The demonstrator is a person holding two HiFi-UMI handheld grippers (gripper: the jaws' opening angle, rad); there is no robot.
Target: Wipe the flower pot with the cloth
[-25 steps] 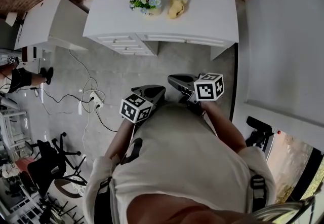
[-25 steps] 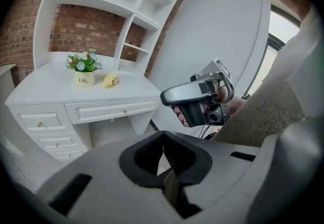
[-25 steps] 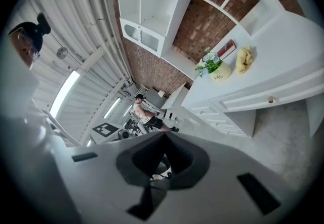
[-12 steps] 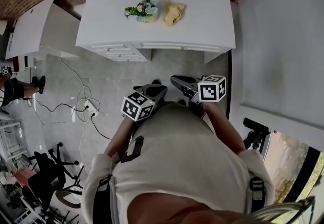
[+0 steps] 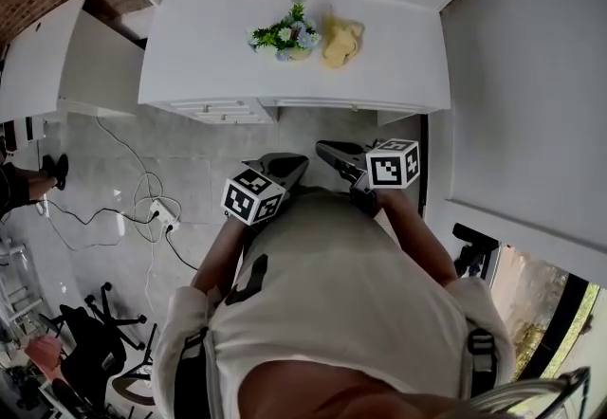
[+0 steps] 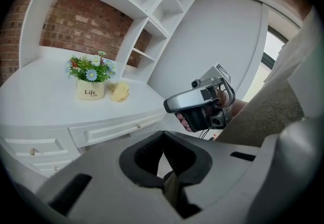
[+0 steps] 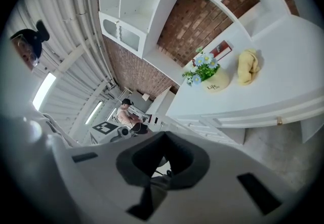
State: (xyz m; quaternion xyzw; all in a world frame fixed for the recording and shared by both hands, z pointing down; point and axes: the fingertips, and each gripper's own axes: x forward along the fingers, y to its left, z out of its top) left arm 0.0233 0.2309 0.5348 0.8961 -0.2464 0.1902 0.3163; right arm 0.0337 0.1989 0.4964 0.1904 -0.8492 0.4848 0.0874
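While the flower pot (image 5: 289, 34) stands on the white desk (image 5: 398, 62) with the yellow cloth (image 5: 342, 39) just beside it, the left gripper (image 5: 298, 161) and right gripper (image 5: 323, 147) hover clenched, empty, well short of it

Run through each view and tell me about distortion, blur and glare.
Head view: wide-angle warp bends the desk edges; light soft and even, no hard shadows. Left gripper view: fisheye, black corners; left claw soft up close, pot lettering readable, window at right washed out. Right gripper view: same dark corners; right claw blurred, strip lights flare at left.
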